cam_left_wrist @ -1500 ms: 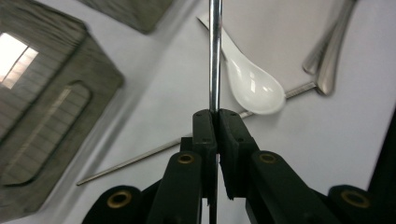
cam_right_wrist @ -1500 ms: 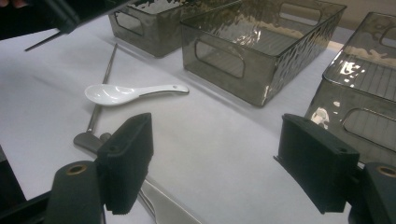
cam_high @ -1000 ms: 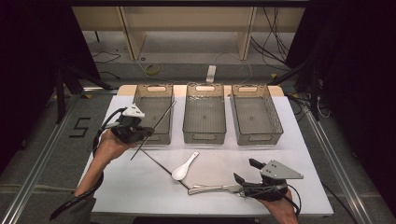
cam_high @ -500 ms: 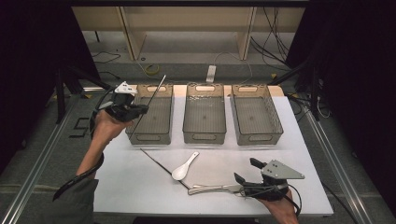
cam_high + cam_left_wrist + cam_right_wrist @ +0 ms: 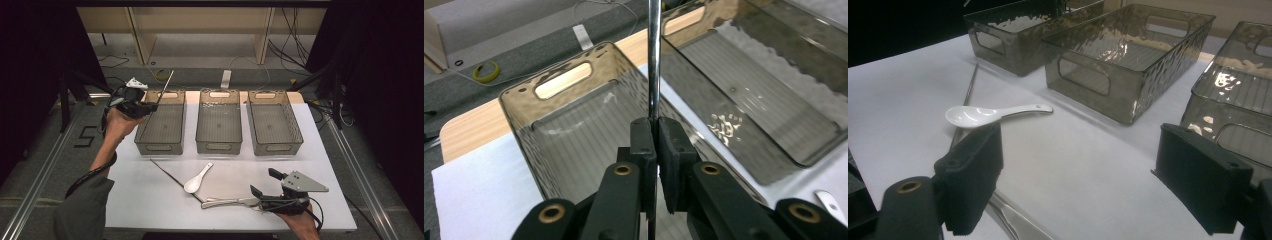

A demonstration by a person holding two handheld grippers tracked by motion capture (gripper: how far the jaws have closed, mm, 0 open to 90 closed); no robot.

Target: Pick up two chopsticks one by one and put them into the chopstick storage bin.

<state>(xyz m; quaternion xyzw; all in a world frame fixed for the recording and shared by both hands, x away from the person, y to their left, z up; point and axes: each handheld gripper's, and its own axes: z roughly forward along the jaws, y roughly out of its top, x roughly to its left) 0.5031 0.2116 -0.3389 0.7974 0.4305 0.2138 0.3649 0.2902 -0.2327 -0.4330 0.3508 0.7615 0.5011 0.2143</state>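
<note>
Now our left gripper (image 5: pixel 145 106) pinches a metal chopstick (image 5: pixel 653 65) above the left bin's rim (image 5: pixel 176 94), tip cropped; our right gripper (image 5: pixel 264 183), just opening, straddles tongs (image 5: pixel 227 203).

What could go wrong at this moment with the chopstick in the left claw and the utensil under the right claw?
1. The left claw pinches the metal chopstick near one end, so the long free part may swing or slip before it reaches the left bin.
2. The right claw has just been opening above the metal utensil, with the white spoon and second chopstick close by; a careless grasp might knock them.
</note>
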